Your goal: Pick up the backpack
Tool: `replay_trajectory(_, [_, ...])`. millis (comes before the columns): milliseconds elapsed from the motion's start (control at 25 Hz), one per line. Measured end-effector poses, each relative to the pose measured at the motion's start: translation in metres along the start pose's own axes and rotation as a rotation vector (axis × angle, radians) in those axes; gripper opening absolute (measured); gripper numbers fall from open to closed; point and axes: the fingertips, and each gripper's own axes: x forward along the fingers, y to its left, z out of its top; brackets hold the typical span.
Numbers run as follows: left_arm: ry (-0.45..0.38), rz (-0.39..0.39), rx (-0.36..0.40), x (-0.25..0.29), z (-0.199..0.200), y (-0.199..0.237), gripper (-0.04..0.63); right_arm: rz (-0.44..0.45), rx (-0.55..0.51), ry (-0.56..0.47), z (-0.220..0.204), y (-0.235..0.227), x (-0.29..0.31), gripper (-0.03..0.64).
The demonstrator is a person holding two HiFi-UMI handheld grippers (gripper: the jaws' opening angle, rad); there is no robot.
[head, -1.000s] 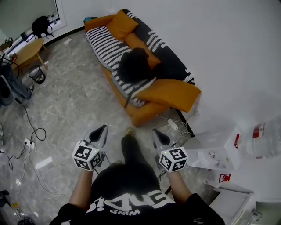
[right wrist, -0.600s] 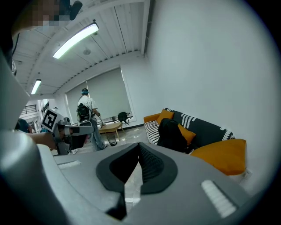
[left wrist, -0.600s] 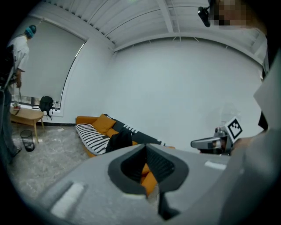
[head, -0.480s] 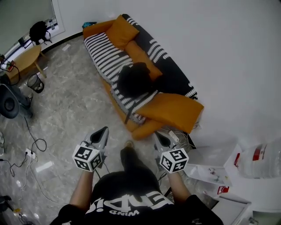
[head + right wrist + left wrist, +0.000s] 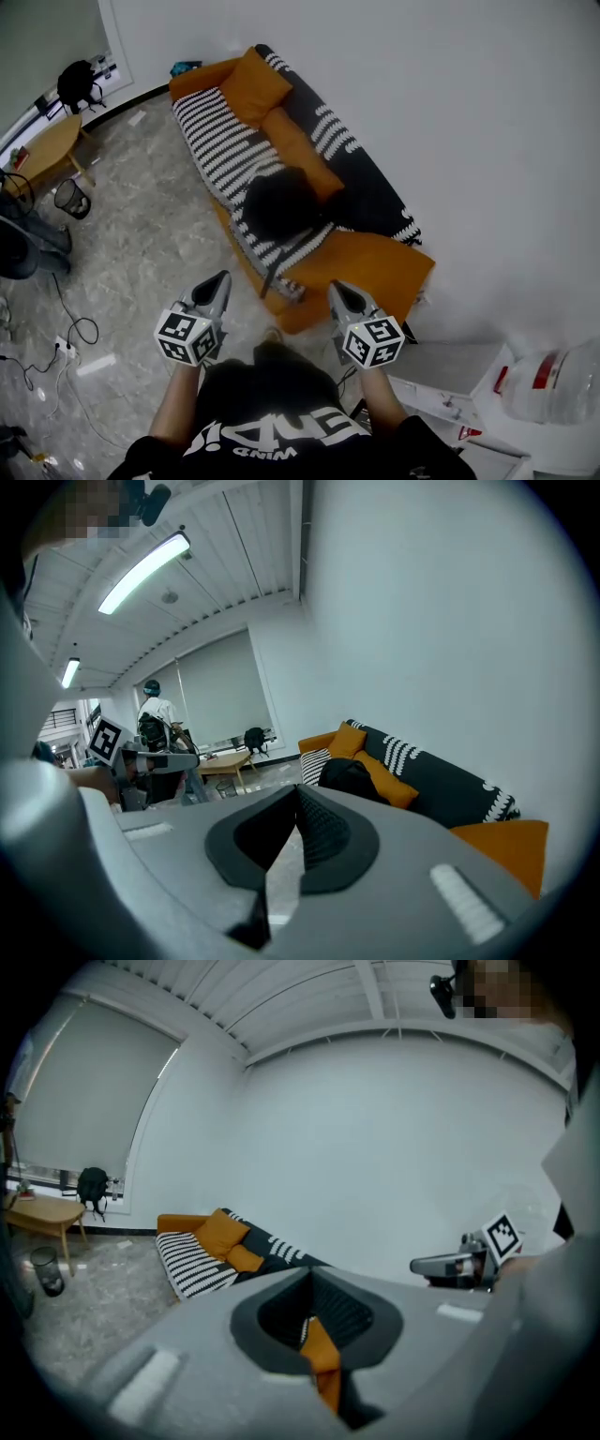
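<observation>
- The grey marbled stone floor fills the left half of the head view, with white cables trailing across it at the lower left.
- A long orange sofa stands against the white wall, running diagonally, with a black-and-white striped cover on its seat and a dark patterned backrest.
- A low, rounded, light wooden table stands near the window at the far left, well apart from the sofa.
- The soft black fabric backpack lies on the sofa's seat about midway along it, on the striped cover and beside a long orange cushion. A dark strap hangs over the seat's front edge.
- A large clear plastic water bottle lies at the lower right.
- The grey left gripper is held over the floor in front of the sofa, its jaws closed together and empty, apart from the backpack.
- The grey right gripper is level with it near the sofa's orange end, likewise closed on nothing.
- A small black wire bin stands just beside the table.
</observation>
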Motion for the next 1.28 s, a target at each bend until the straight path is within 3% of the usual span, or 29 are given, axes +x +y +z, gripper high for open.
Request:
replay_trajectory(480, [0.010,-0.016,-0.007,0.073,0.034,0.062,-0.002,0.012,-0.006,0.010,0.036,-0.023,0.096,0.000])
replay_trajectory(960, [0.068,-0.145,0.044,0.161,0.078,0.158,-0.002,-0.071,0.024,0.001,0.089,-0.028,0.212,0.000])
replay_trajectory(1280, [0.102,-0.236,0.037,0.201,0.091,0.178,-0.002,-0.129,0.032,0.010,0.111,-0.039,0.246,0.000])
